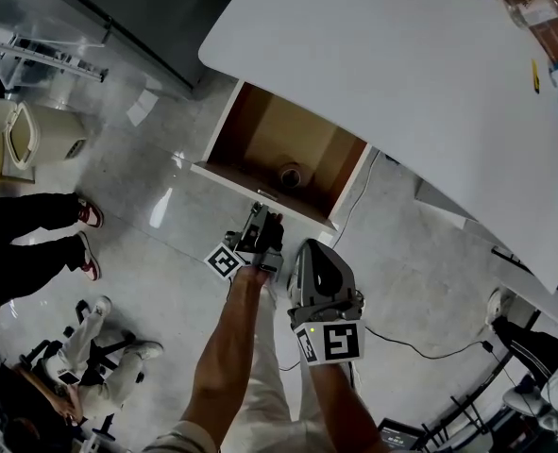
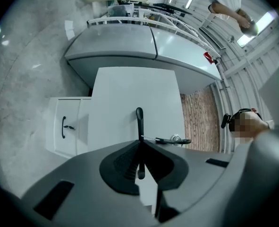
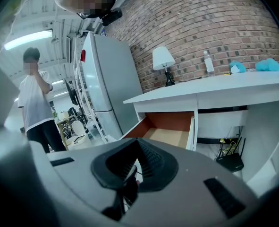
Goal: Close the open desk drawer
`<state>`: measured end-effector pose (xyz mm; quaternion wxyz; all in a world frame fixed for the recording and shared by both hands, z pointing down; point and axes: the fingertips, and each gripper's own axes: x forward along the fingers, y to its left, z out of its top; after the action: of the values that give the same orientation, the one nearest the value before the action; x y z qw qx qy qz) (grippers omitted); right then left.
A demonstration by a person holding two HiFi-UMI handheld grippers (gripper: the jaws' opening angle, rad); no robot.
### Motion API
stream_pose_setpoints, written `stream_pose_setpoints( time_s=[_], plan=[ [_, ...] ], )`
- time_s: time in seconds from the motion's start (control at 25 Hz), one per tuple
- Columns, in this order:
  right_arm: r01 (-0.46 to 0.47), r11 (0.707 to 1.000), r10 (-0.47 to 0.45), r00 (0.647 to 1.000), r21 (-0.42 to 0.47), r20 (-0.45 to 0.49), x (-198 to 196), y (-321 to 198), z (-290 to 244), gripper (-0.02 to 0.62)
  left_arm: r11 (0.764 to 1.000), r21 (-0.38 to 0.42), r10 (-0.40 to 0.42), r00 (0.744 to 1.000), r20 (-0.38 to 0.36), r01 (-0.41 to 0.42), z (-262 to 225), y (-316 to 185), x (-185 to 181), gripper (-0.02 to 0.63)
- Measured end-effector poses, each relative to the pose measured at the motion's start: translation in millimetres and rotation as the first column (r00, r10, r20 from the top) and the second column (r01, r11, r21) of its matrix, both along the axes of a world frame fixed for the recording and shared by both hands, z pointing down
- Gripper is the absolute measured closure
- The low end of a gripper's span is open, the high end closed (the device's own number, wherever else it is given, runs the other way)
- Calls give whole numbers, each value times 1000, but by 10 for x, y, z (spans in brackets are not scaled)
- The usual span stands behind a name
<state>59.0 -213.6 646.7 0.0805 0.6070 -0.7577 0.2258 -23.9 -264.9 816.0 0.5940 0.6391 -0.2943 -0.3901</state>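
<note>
The drawer is seen pulled far out from under the white surface, with its brown interior exposed from above. A small round object, too small to be identified, lies inside near the front. The task is judged to be at its start, since none of the closing travel appears to have been taken up.

The left tongs are placed at the middle of the drawer front. In the left gripper view they are seen clamped on the slim black handle, which passes straight between the pads. A central hold is probably chosen so that the push is carried evenly along both runners and the drawer is not skewed. A clamped hold, rather than a flat press on the panel, also allows the front to be steered.

The right tongs are held just beside and behind the left ones, over the floor. Their jaws are seen brought together with nothing between them. They are apparently kept in reserve and out of the drawer's path. In their view the drawer is shown from the side, standing open below the surface, on which a lamp and a bottle are set back near the brick wall.

A level, straight push towards the desk is what the next move is judged to call for. It should be eased near the end so that the round object is not sent rolling and the front is not slammed
</note>
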Motion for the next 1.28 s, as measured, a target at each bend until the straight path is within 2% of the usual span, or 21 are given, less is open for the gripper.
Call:
stream_pose_setpoints(
  time_s=[0.28, 0.72, 1.28],
  plan=[
    [-3, 1000, 4, 1000, -10, 27, -28, 18, 7, 584, 999, 34, 13, 1000, 4, -13, -193, -227, 144, 588],
    [-27, 1000, 27, 999, 6, 32, 159, -105, -45, 584, 1000, 8, 7, 1000, 10, -7, -183, -479, 324, 588],
    [10, 1000, -10, 999, -1, 52, 94, -267, -25, 584, 1000, 17, -1, 999, 33, 0, -200, -816, 503, 588]
  ],
)
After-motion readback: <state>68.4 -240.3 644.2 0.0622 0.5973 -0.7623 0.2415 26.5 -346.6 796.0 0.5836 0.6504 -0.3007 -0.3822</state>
